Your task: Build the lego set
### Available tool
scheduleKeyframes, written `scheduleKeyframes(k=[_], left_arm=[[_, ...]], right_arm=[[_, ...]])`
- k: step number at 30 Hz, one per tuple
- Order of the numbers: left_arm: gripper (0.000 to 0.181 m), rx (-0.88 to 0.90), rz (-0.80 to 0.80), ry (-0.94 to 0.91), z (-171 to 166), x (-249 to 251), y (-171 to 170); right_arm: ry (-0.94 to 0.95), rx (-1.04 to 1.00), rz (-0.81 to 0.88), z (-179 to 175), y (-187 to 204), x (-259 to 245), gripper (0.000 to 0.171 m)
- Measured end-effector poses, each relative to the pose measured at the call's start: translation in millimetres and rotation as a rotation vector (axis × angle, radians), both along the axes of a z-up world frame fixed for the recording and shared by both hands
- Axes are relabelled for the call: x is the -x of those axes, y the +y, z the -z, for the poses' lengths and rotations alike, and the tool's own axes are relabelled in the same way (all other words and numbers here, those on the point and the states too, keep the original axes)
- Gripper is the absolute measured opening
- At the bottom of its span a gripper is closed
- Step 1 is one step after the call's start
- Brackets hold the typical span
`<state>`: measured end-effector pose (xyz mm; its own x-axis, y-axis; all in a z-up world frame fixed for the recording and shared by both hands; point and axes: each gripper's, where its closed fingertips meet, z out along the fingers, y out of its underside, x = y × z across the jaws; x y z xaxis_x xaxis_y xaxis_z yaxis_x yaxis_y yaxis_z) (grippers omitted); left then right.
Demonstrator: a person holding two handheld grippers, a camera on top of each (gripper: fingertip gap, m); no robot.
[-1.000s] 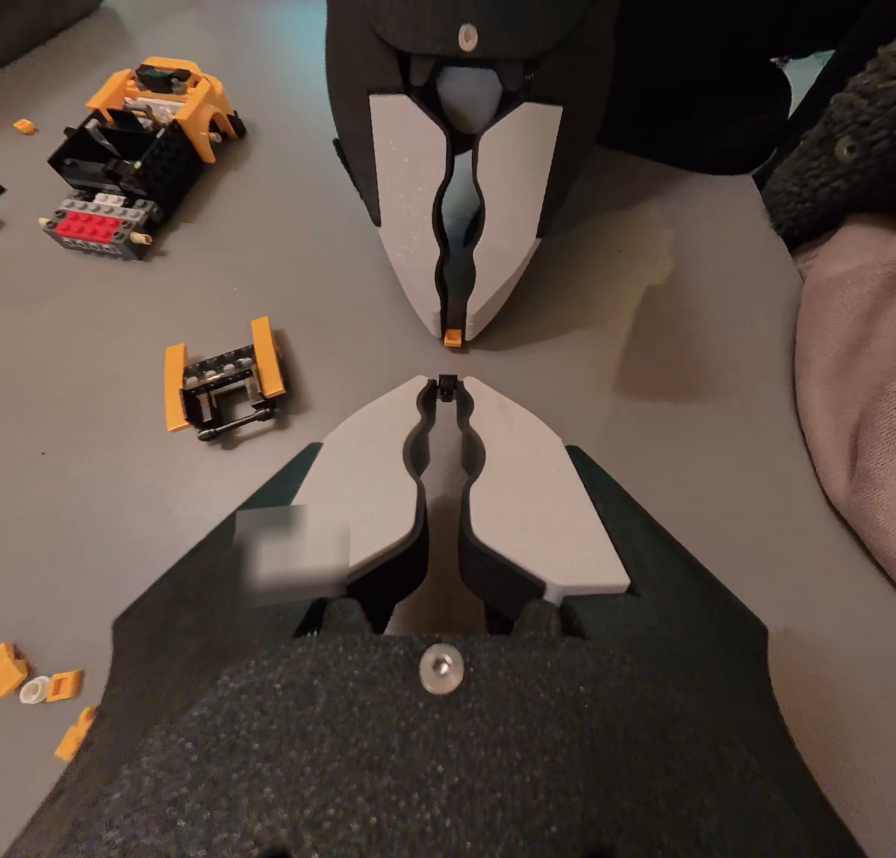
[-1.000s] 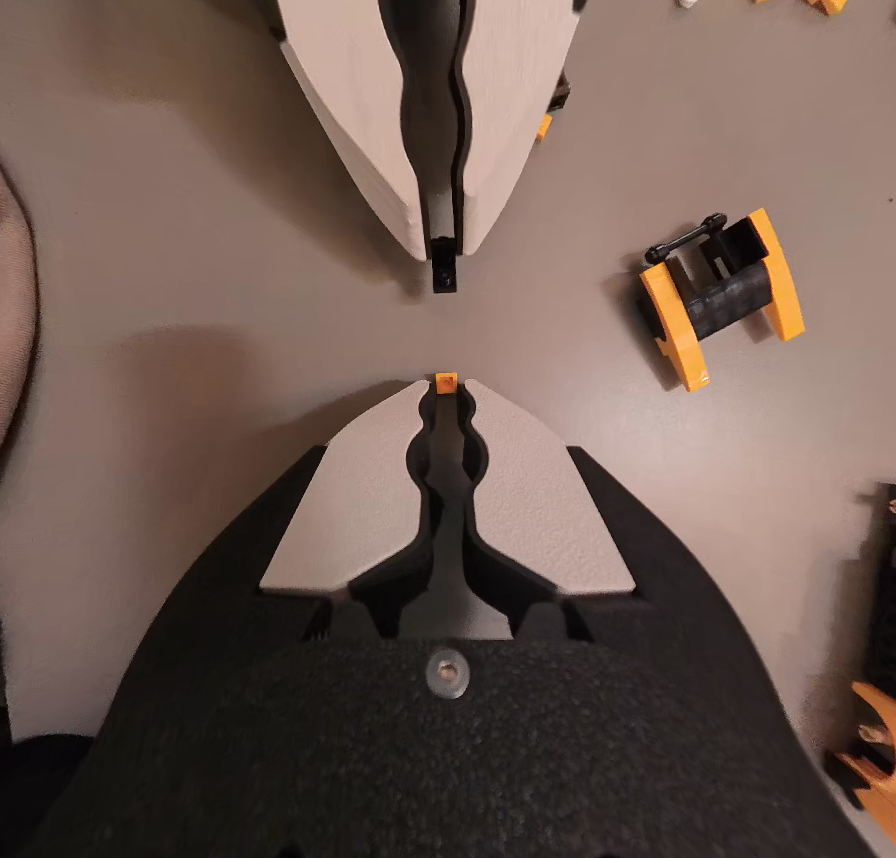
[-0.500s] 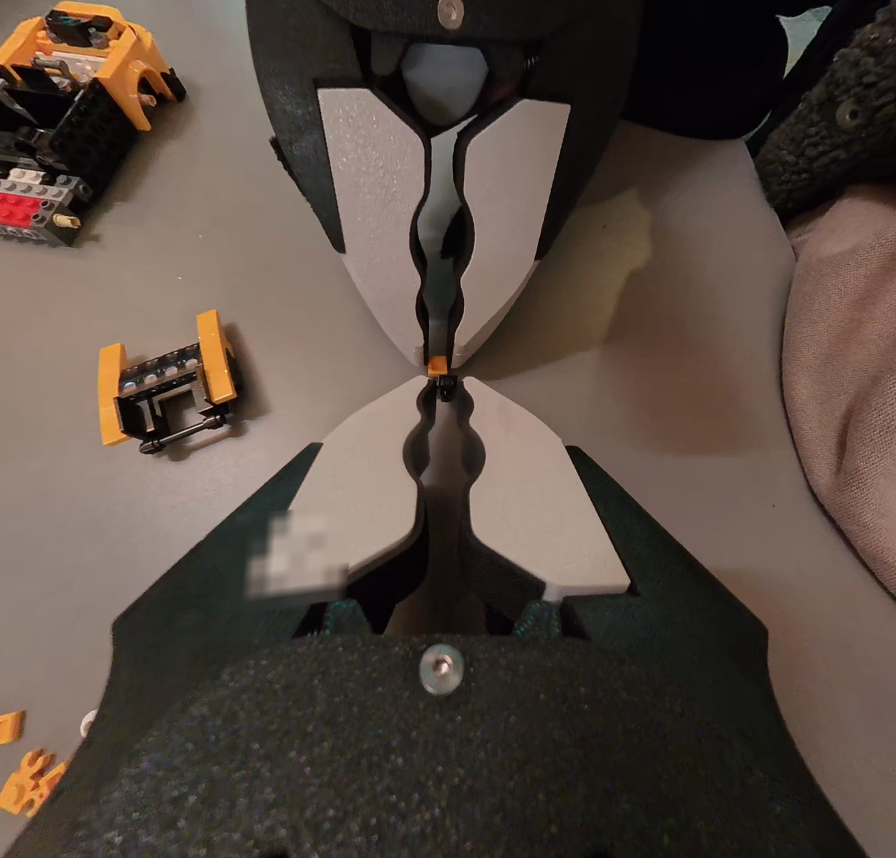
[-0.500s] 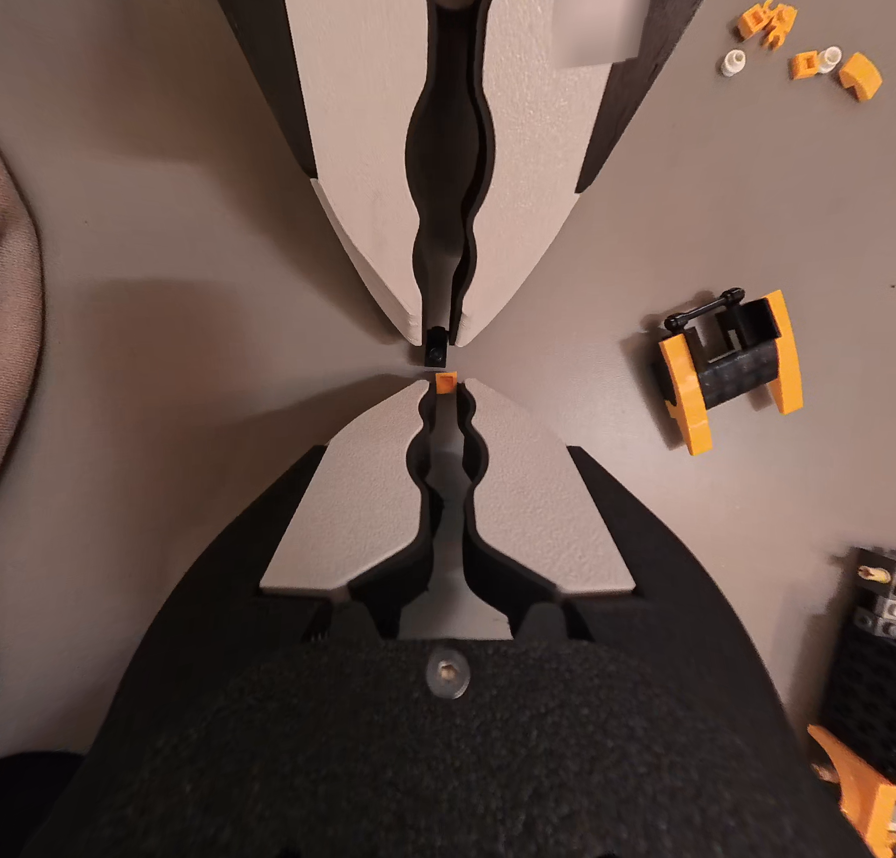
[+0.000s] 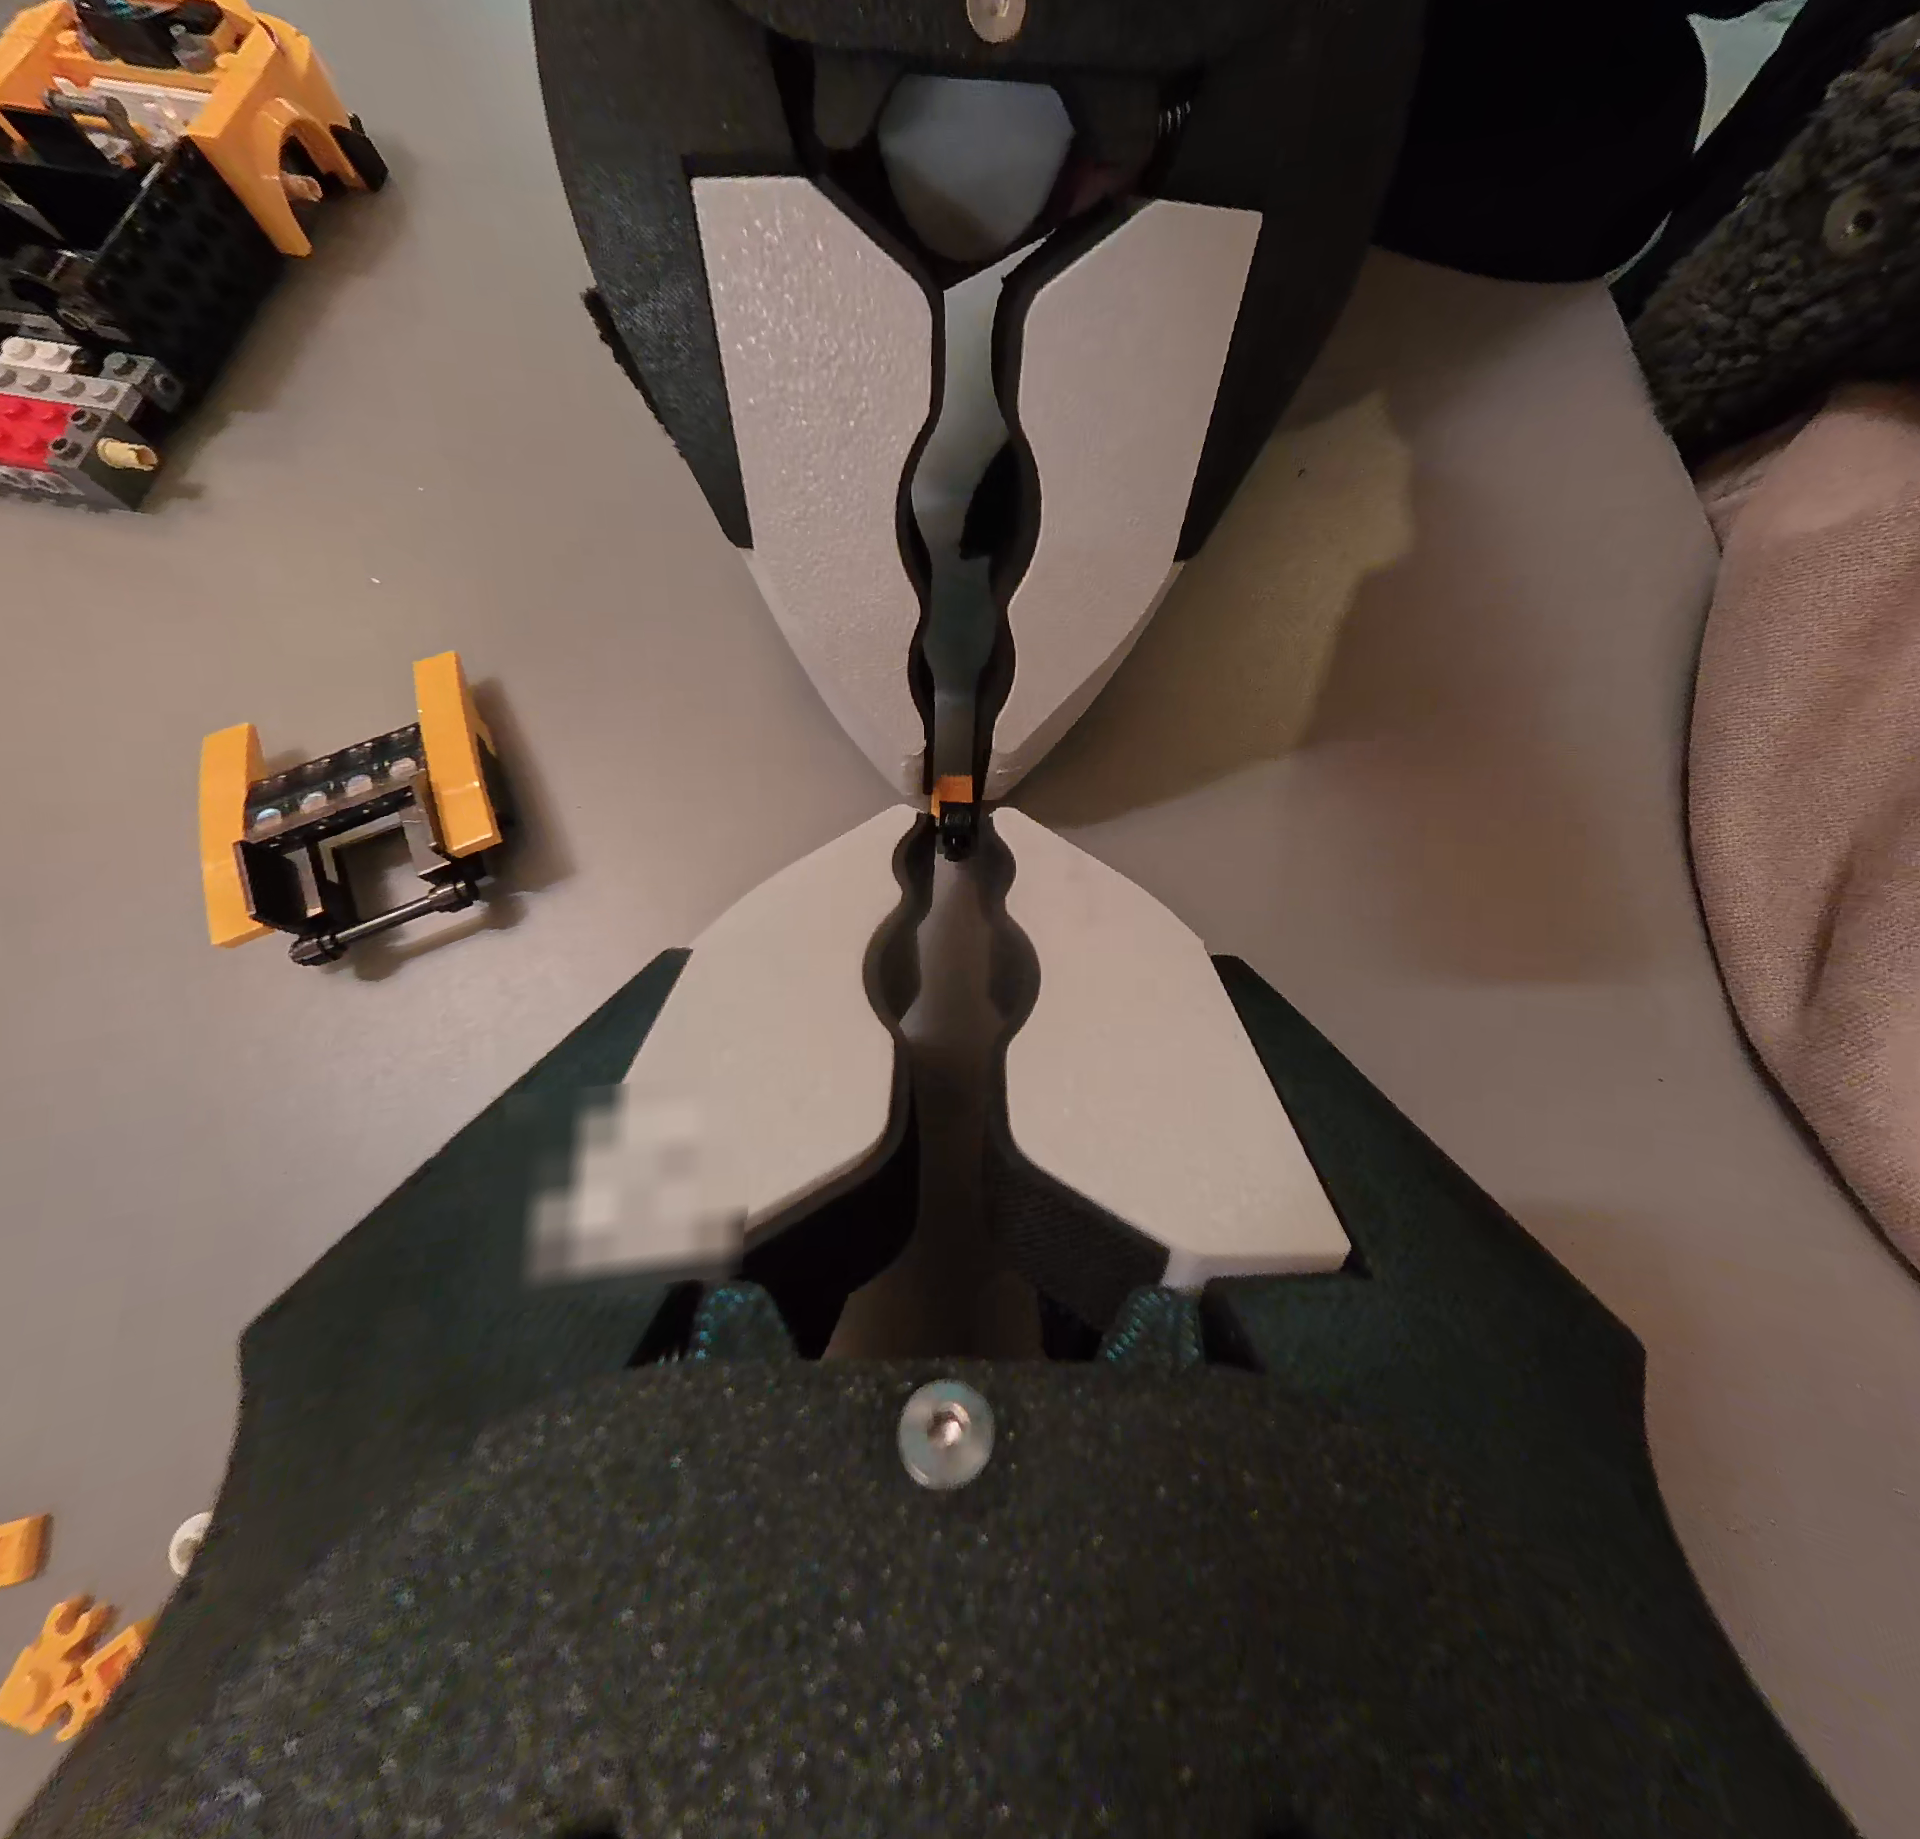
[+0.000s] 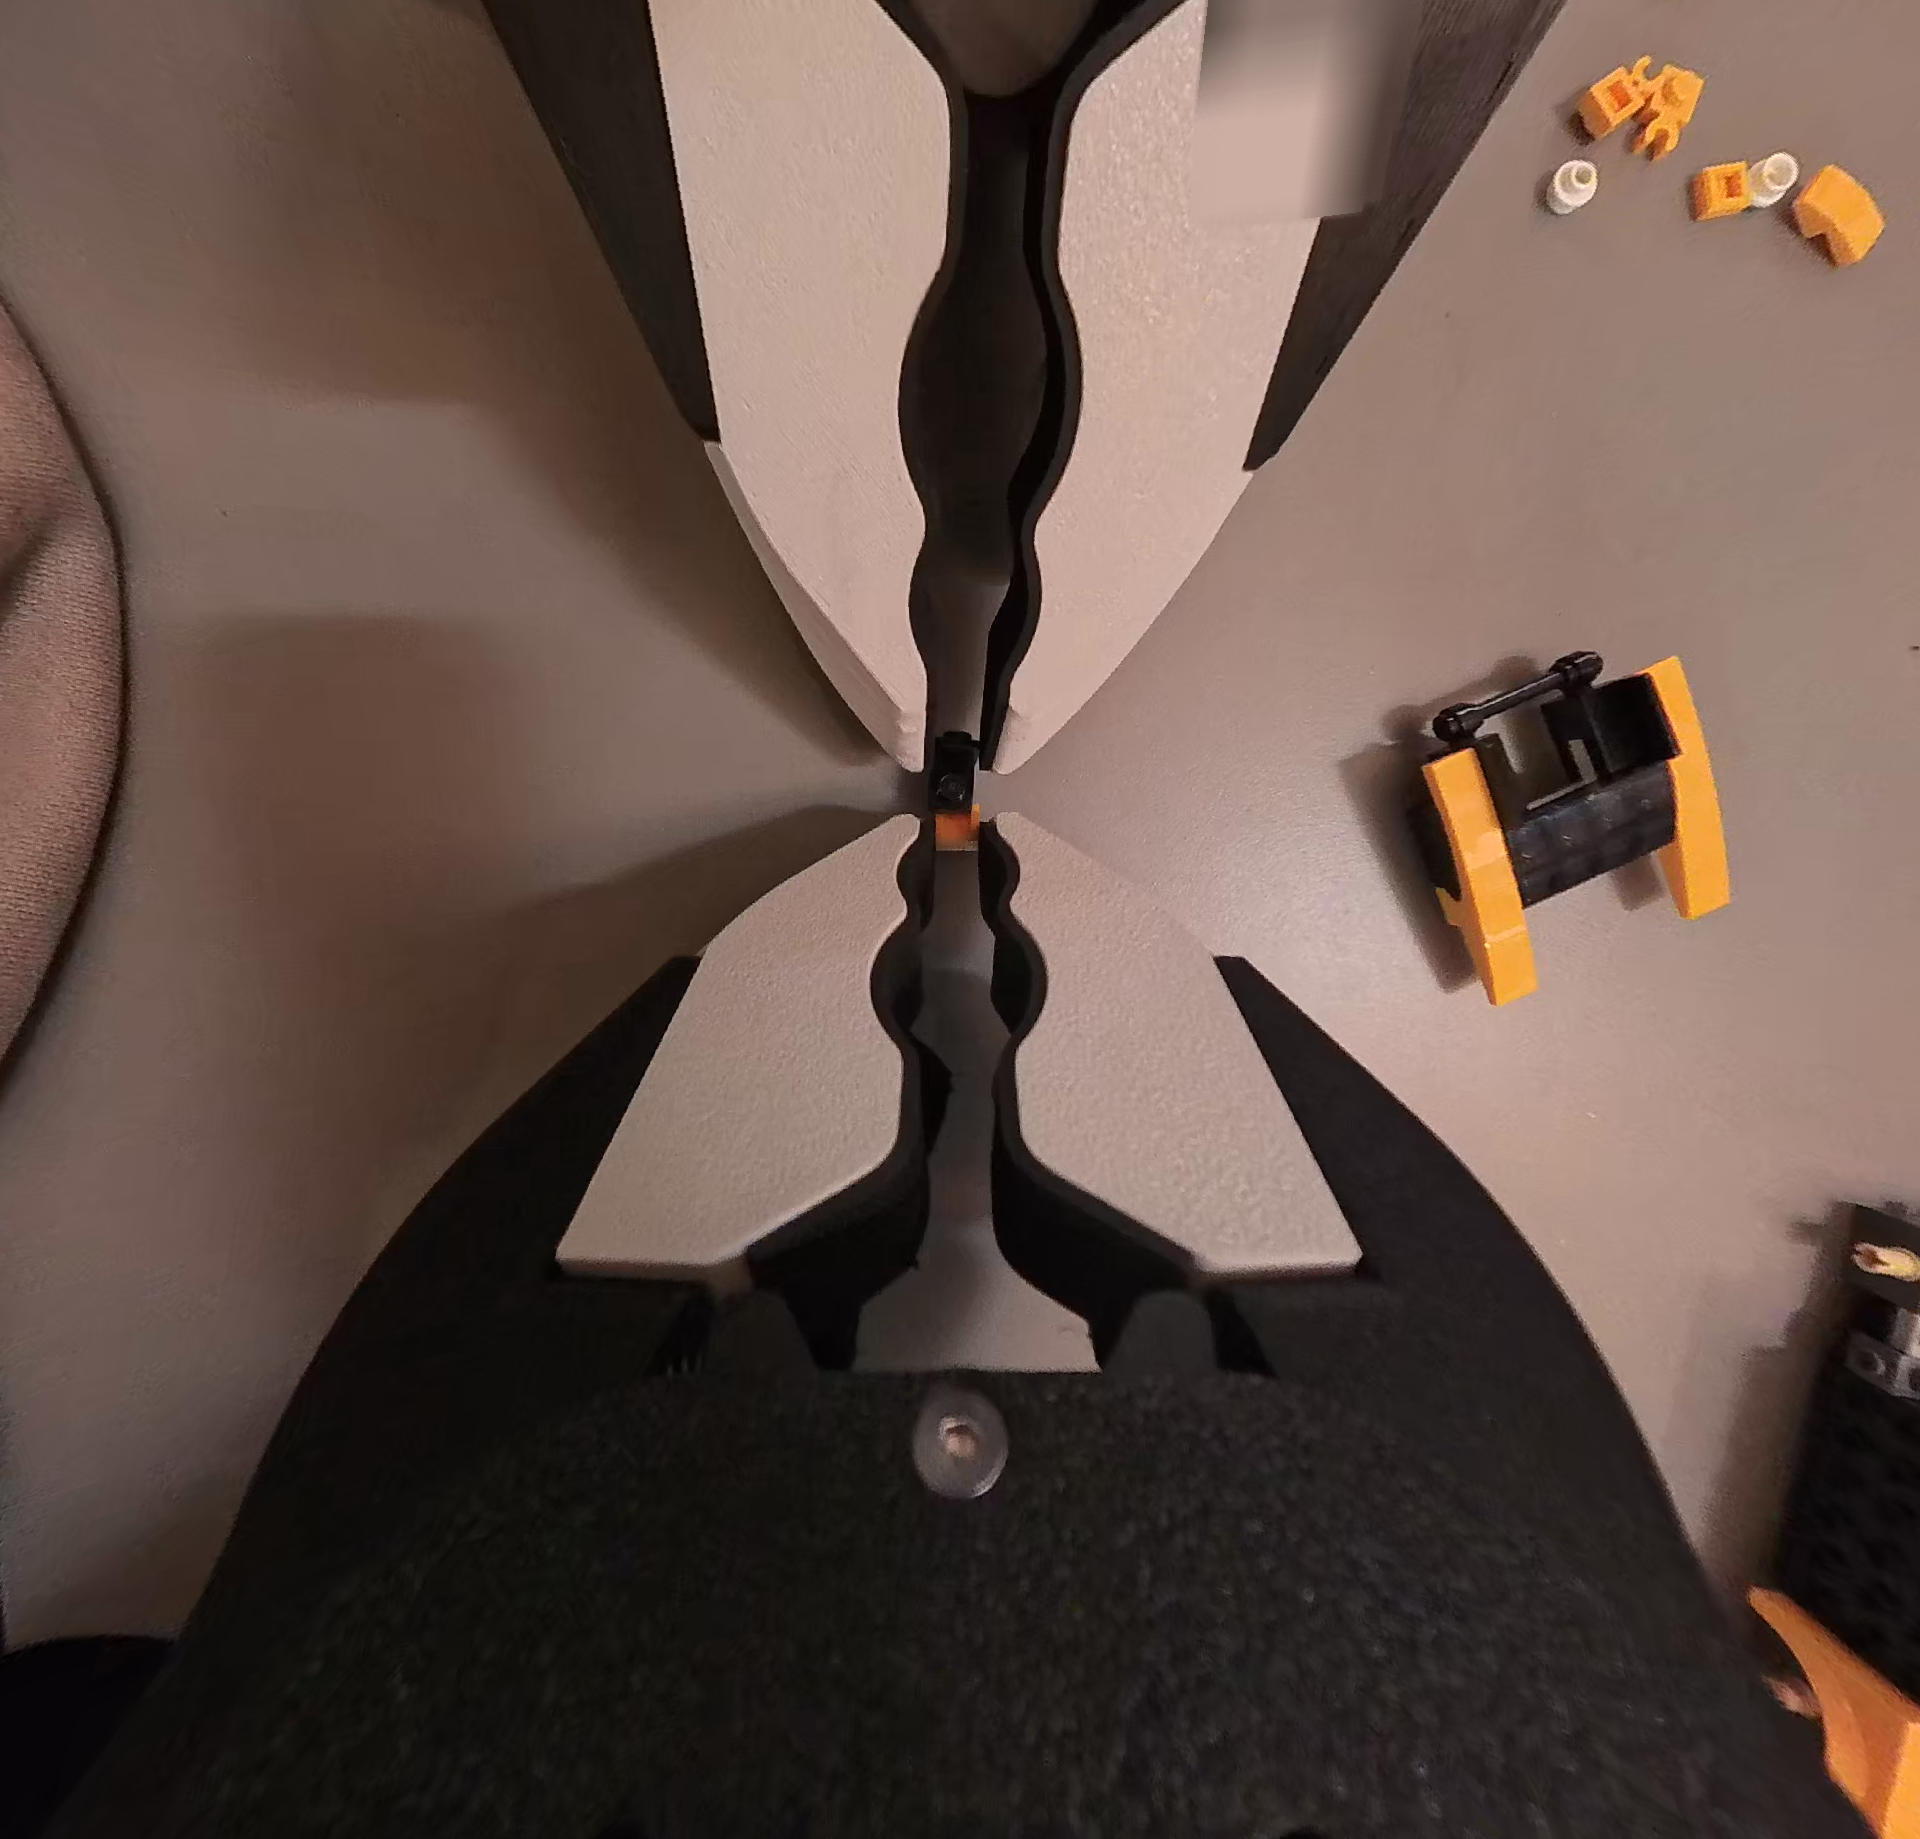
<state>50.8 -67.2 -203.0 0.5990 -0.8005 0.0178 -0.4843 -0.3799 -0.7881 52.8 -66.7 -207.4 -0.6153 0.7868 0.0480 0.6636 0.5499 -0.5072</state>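
Left tongs (image 5: 954,839) press a tiny black piece (image 5: 954,835) against right tongs' (image 6: 956,833) orange stud (image 6: 956,827).

Your grippers' pale fingers (image 5: 821,418) look matt and grainy, their black shells (image 5: 935,1633) rough-textured (each with a shiny metal screw (image 5: 944,1433)); glossy plastic bricks (image 6: 1834,213) dot the smooth matt table (image 5: 395,501).

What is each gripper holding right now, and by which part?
Left gripper pinches a tiny black piece at its rear end; right gripper pinches a tiny orange piece likewise.
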Motion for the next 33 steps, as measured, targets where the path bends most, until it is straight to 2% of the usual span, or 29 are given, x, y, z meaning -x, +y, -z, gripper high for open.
scheduleKeyframes(k=[1, 33], left_arm=[[0.008, 0.001, -0.001, -0.001, 0.1, -0.1, 0.2], [0.008, 0.025, 0.0, -0.001, -0.5, -4.0, -2.5]], right_arm=[[0.002, -0.001, 0.001, -0.1, 0.0, 0.2, 0.008], [0.025, 0.002, 0.002, 1.5, -3.9, 4.9, 0.008]])
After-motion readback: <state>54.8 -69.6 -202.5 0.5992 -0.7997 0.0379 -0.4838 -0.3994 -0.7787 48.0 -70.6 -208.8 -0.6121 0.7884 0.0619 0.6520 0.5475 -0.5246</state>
